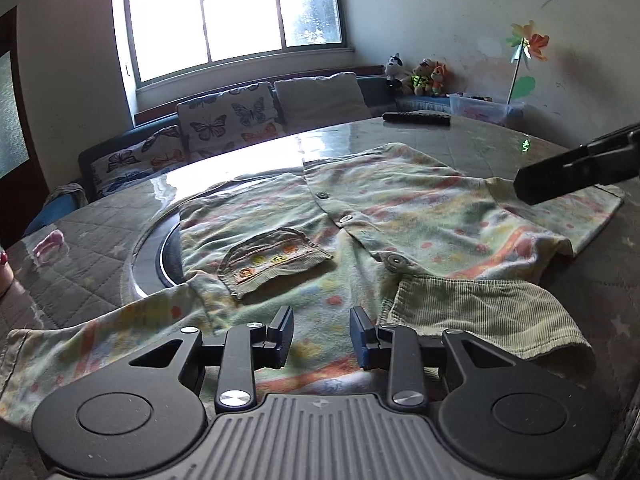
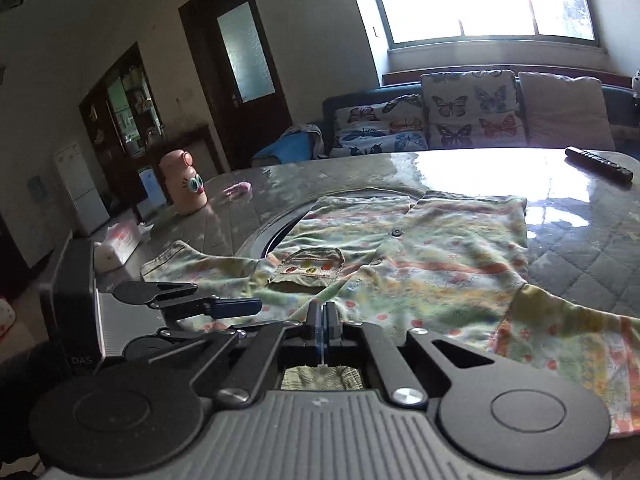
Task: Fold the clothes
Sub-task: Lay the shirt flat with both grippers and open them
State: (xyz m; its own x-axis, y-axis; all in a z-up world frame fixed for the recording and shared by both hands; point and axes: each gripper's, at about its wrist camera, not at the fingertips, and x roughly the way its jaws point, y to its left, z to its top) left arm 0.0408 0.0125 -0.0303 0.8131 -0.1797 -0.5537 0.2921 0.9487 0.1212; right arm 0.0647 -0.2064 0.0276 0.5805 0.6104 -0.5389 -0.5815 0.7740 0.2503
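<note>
A small pale-green shirt [image 1: 400, 208] with a coloured flower print lies spread open-side up on the round table [image 1: 92, 240]. It has snap buttons, a corduroy chest pocket [image 1: 276, 260] and a corduroy collar [image 1: 480, 312]. My left gripper [image 1: 321, 332] is open just above the shirt's near edge, beside the collar, with nothing between its fingers. My right gripper [image 1: 528, 188] hovers over the shirt's right sleeve, shut. In the right wrist view the right gripper [image 2: 324, 314] has its pads pressed together over the shirt [image 2: 432, 264], with no cloth visible between them. The left gripper [image 2: 236, 307] shows at the left.
A black remote [image 1: 416, 118] lies at the table's far side. A small pink object [image 2: 238, 189] and a pink toy bottle [image 2: 184, 184] stand toward the left edge. A sofa with butterfly cushions [image 1: 228, 120] runs behind the table, under the window.
</note>
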